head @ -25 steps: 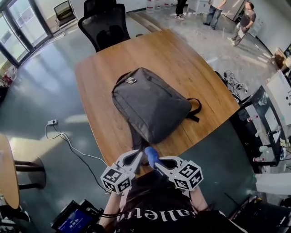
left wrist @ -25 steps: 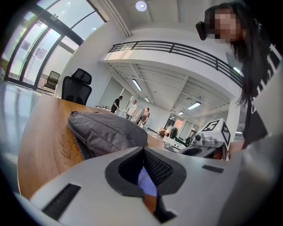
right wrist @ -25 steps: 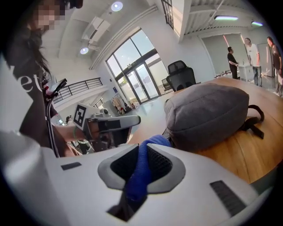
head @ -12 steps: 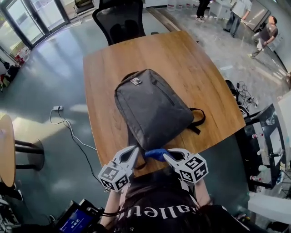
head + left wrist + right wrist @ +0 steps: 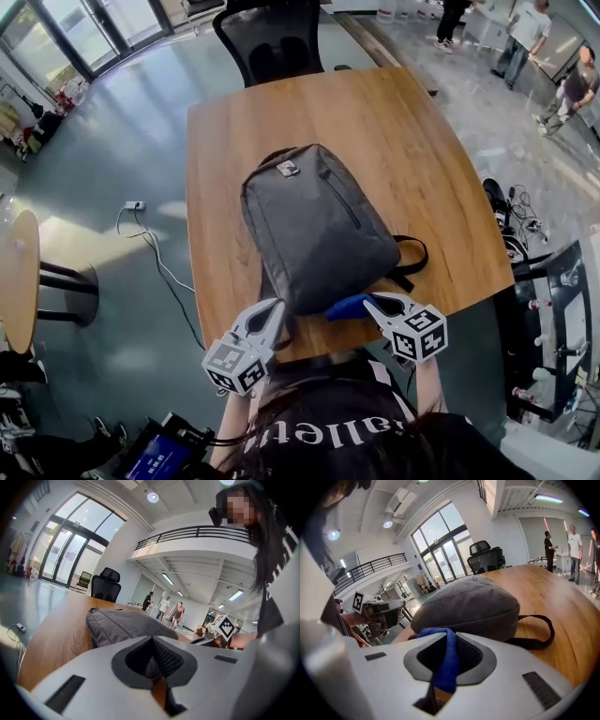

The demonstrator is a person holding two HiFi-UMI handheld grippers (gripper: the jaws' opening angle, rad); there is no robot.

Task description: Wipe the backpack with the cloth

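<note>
Backpack flat on wood table, frame centre; chair at top, glossy floor around. Right gripper clamped on cloth; left gripper closed, empty.

My right claw is clamped on the blue cloth, which hangs in a fold between the jaws and pokes out a little past their tips. Just beyond lies the grey backpack, flat on the wooden worktop, with a black strap looping out from its right side. My left claw shows at the left, close to the backpack's near end. Behind stand a black chair and tall glass doors; people stand far right.
</note>
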